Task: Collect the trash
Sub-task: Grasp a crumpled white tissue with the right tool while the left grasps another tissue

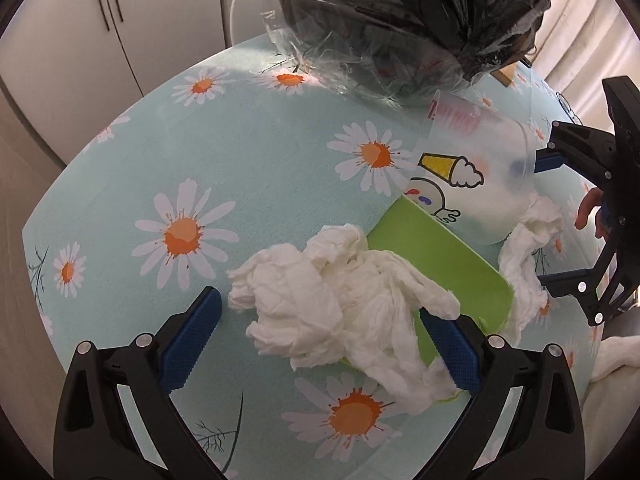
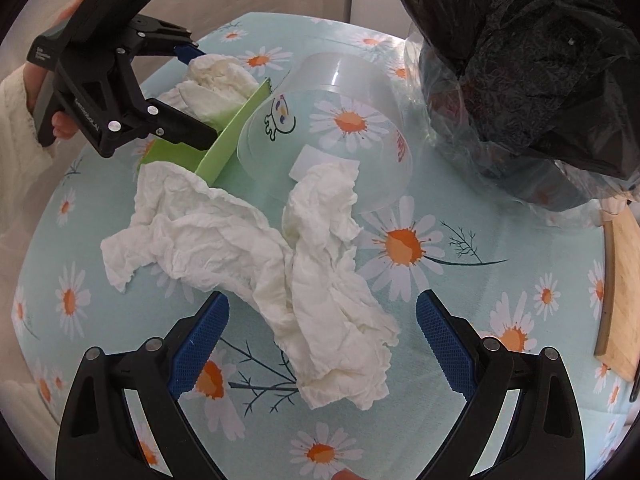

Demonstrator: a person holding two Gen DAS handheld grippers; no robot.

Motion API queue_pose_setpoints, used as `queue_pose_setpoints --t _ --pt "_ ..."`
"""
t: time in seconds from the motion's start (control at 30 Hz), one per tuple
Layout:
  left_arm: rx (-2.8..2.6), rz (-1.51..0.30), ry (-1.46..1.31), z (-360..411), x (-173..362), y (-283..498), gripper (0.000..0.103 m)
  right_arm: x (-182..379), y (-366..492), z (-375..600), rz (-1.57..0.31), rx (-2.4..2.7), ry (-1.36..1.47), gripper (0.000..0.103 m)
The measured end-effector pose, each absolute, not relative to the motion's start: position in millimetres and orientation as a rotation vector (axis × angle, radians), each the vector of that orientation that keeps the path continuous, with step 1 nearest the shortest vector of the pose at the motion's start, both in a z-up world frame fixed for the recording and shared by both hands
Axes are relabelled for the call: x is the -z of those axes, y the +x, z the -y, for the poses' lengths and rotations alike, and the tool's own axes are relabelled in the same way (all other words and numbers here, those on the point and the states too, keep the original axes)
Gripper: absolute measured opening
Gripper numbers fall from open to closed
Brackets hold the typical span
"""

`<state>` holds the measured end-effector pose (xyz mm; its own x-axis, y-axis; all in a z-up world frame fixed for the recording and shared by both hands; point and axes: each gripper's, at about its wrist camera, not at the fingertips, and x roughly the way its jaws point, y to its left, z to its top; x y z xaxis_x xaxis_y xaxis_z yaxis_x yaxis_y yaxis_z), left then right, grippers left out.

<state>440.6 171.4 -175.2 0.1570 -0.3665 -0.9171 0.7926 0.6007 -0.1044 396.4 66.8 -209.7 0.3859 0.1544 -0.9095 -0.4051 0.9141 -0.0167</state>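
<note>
Crumpled white tissue (image 1: 344,296) lies on a green card (image 1: 452,264) on the daisy-print tablecloth (image 1: 248,168). My left gripper (image 1: 324,340) is open with its fingers on either side of this tissue. More crumpled tissue (image 2: 304,264) lies before my right gripper (image 2: 322,344), which is open around its near end. A clear plastic cup (image 2: 332,120) with a cartoon print lies on its side behind the tissue; it also shows in the left wrist view (image 1: 480,176). A black trash bag (image 2: 520,64) stands at the back right. The left gripper (image 2: 192,92) shows in the right wrist view over the green card (image 2: 228,136).
A wooden board (image 2: 620,300) lies at the table's right edge. White cabinet doors (image 1: 80,40) stand behind the table on the left. Clear plastic film (image 1: 320,40) wraps the base of the black bag (image 1: 420,20). The right gripper (image 1: 548,220) shows at the right in the left wrist view.
</note>
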Motion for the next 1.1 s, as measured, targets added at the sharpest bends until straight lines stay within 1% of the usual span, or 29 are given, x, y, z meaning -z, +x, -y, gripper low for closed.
queue_pose_setpoints --t 0.03,0.07,0.1,0.33,0.63,0.8,0.93,0.97,1.03,1.07,1.1 --pt "0.874 -1.118 0.48 -168.9 176.4 439.2 0.097 213.6 398.0 -67.4 -1.133 -0.359 -0.243 0.091" --pt "0.874 -1.095 0.515 -166.3 178.2 436.6 0.097 215.6 398.9 -67.1 -1.13 -0.365 -0.225 0.096" --pt "0.873 -1.058 0.568 -163.5 180.3 430.9 0.099 216.7 399.8 -67.8 -1.121 -0.362 -0.222 0.096" --pt "0.875 -1.043 0.543 -161.8 180.8 432.3 0.099 218.7 393.8 -68.0 -1.057 -0.329 -0.185 0.096" --pt "0.876 -0.969 0.498 -169.0 180.9 429.2 0.099 215.5 382.5 -63.7 -1.018 -0.297 -0.157 0.097" --pt "0.862 -0.945 0.47 -172.0 180.2 429.8 0.099 215.1 381.4 -63.8 -1.013 -0.294 -0.152 0.097" --pt "0.858 -0.933 0.455 -174.5 179.7 428.8 0.098 213.8 384.3 -63.8 -1.051 -0.29 -0.16 0.096" --pt "0.855 -0.927 0.447 -175.3 179.2 428.5 0.095 214.4 388.4 -65.3 -1.055 -0.289 -0.16 0.096" --pt "0.856 -0.915 0.429 -177.1 175.5 427.9 0.079 213.9 389.0 -66.9 -1.061 -0.285 -0.166 0.094" --pt "0.852 -0.907 0.418 -178.6 172.9 428.3 0.061 212.9 389.7 -68.0 -1.061 -0.291 -0.165 0.088" --pt "0.841 -0.912 0.403 -179.4 171.6 429.7 0.051 211.5 391.0 -71.7 -1.06 -0.3 -0.171 0.077"
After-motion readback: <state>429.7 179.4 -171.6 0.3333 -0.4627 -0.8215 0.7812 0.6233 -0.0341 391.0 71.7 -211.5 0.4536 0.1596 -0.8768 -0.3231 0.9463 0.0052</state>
